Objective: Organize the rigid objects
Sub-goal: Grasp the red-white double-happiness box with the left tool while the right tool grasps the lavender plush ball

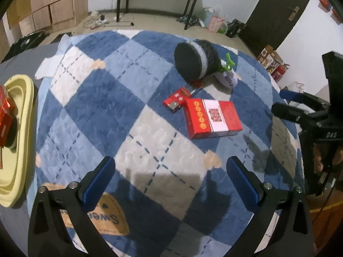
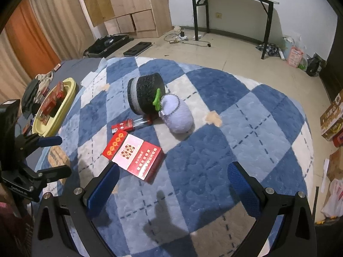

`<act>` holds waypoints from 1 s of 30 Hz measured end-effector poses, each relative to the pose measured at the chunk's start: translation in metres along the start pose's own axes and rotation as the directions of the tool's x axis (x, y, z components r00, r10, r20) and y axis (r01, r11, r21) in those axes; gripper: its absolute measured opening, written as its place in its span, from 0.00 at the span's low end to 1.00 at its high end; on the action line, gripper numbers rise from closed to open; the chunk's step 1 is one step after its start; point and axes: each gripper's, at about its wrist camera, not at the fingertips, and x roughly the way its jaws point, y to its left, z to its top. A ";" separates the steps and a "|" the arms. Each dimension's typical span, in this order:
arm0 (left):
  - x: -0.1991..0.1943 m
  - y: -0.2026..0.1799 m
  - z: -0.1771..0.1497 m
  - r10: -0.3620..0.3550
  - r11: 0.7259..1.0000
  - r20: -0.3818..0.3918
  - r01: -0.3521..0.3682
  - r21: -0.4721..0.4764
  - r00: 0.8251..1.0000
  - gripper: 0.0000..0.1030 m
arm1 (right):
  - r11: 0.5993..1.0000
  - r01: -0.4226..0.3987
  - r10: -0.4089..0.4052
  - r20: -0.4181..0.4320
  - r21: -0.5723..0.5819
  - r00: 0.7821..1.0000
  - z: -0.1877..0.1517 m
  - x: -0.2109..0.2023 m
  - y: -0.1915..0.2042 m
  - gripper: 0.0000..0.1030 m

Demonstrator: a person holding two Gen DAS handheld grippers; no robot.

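Note:
A large red and white box (image 1: 213, 118) (image 2: 134, 156) lies flat on the blue checked blanket (image 1: 90, 107) (image 2: 235, 128). A small red pack (image 1: 176, 99) (image 2: 122, 126) lies just beyond it, with a pen (image 2: 142, 120) beside it. My left gripper (image 1: 171, 177) is open and empty, hovering near the blanket's front; it also shows in the right wrist view (image 2: 53, 156). My right gripper (image 2: 172, 182) is open and empty, its left finger close to the big box; it also shows in the left wrist view (image 1: 285, 101).
A yellow tray (image 1: 19, 128) (image 2: 64, 105) at the left holds red boxes (image 2: 52, 98). A dark knitted roll (image 1: 196, 61) (image 2: 146, 93), a green clip (image 2: 157, 99) and a lilac plush pouch (image 2: 178, 115) lie behind the boxes. Floor clutter and a black table (image 2: 231, 6) lie beyond.

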 end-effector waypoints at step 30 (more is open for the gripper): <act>0.082 -0.066 0.028 0.072 0.996 0.009 -0.071 -0.048 0.997 1.00 | 0.979 0.010 -0.024 -0.068 -0.203 0.997 0.054 0.098 0.010 1.00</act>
